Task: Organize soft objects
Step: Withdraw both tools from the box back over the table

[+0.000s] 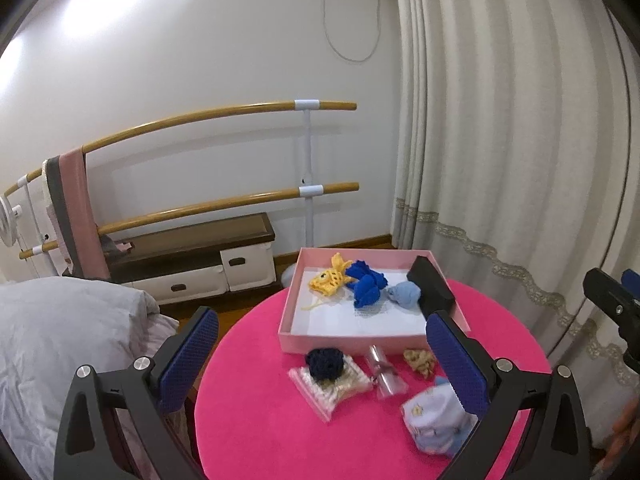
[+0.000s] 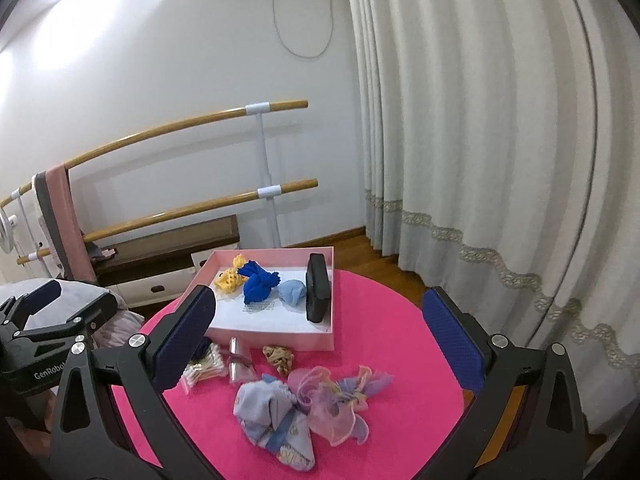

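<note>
A pink box [image 1: 292, 304] [image 2: 280, 334] stands at the far side of the round pink table [image 1: 256, 420] [image 2: 384, 320]. Inside it lie a yellow knit piece [image 1: 329, 278] [image 2: 228, 279], a dark blue cloth [image 1: 366, 284] [image 2: 258, 284], a light blue cloth [image 1: 405, 295] [image 2: 292, 291] and a black case [image 1: 430, 286] [image 2: 318, 286]. On the table lie a navy scrunchie [image 1: 324, 363], a tan scrunchie [image 1: 420, 360] [image 2: 279, 357], a pale blue printed cloth [image 1: 434, 420] [image 2: 272, 420] and a pink-lilac ruffled scrunchie [image 2: 340, 400]. My left gripper [image 1: 324, 372] and my right gripper [image 2: 320, 344] hover open above the table, holding nothing.
A bag of cotton swabs [image 1: 332, 388] [image 2: 202, 368] and a clear small bottle [image 1: 382, 372] [image 2: 236, 364] lie before the box. A bed [image 1: 60, 340] stands left, a ballet barre [image 1: 220, 114] and low bench [image 1: 192, 256] behind, curtains [image 1: 520, 160] right.
</note>
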Tool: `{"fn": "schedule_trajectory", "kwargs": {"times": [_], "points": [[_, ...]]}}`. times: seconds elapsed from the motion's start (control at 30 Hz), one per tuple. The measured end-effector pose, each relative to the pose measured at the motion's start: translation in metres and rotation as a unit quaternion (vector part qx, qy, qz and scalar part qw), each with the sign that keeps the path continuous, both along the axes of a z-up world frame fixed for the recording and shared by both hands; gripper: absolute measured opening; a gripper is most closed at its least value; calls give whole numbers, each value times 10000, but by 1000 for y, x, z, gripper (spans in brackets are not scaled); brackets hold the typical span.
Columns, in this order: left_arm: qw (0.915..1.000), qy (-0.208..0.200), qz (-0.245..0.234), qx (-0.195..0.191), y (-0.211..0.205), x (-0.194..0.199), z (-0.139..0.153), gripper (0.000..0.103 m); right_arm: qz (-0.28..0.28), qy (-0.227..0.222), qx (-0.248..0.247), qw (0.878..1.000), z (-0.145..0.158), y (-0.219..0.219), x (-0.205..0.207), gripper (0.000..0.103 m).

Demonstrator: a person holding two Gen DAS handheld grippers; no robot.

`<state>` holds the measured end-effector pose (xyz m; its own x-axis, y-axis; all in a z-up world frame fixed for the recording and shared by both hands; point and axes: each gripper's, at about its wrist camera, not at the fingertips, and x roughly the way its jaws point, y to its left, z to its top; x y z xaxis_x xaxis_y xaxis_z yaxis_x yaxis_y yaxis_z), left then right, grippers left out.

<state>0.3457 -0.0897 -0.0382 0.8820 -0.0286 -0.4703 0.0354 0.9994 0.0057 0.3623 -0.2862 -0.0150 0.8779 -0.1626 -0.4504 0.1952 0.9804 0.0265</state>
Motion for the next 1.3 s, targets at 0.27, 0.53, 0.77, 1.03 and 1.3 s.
{"fn": "schedule_trajectory", "kwargs": {"times": [0.27,0.53,0.77,1.03,1.3], "points": [[9999,107,111,5,4,-53,-4,103,77,-126,-14,9999,-9,21,-41,103],[9996,133,249,-8,15,-84,4,103,218,-103,-65,9997,-17,36,-62,103],[9998,28,208,-46,20,-107,2,103,77,-156,-34,9998,-21,32,-74,103],[9997,90,196,-112,25,-112,-1,103,-41,-168,-48,9998,-20,23,-79,103],[9995,211,201,-107,25,-104,-7,103,-30,-15,-30,10000,-29,17,-75,103]]}}
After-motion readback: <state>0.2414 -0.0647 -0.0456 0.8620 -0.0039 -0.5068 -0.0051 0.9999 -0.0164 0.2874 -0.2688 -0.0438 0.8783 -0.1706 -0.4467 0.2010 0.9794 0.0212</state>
